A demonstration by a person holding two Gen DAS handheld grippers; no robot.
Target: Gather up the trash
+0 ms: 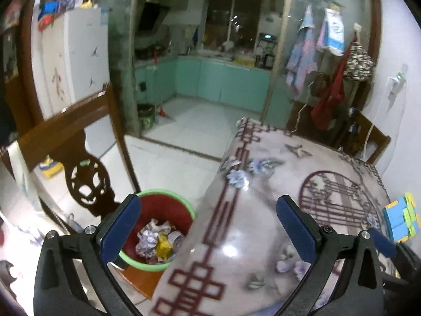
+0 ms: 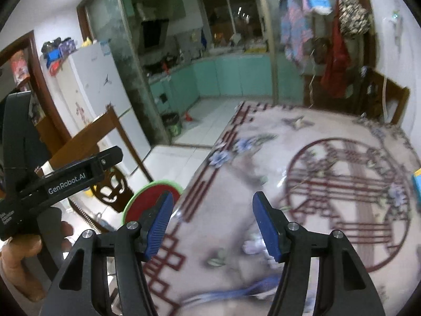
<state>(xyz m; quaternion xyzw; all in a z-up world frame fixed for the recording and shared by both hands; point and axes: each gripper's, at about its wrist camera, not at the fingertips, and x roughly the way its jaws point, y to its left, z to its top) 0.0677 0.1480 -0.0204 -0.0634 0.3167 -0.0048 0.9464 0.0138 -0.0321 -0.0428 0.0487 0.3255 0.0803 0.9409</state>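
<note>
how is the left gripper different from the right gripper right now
The left gripper straddles the table's edge, one finger over the trash bin; the right gripper hangs wholly over the tablecloth. The left gripper's fingers spread wider than the right's. Both are open, empty, with blue pads.

Both claws, left claw (image 1: 208, 226) and right claw (image 2: 213, 226), carry dark blue pads on black frames. The counter (image 1: 263, 210) wears a pale pinkish cloth printed with maroon lattice borders, a maroon round motif and lilac-blue flowers. At 9 o'clock of it, the bin (image 1: 168, 192) has a light green rim and red inside, holding silver-white and yellow trash (image 1: 158, 242). Kitchen cabinets (image 1: 210, 79) are mint green.
</note>
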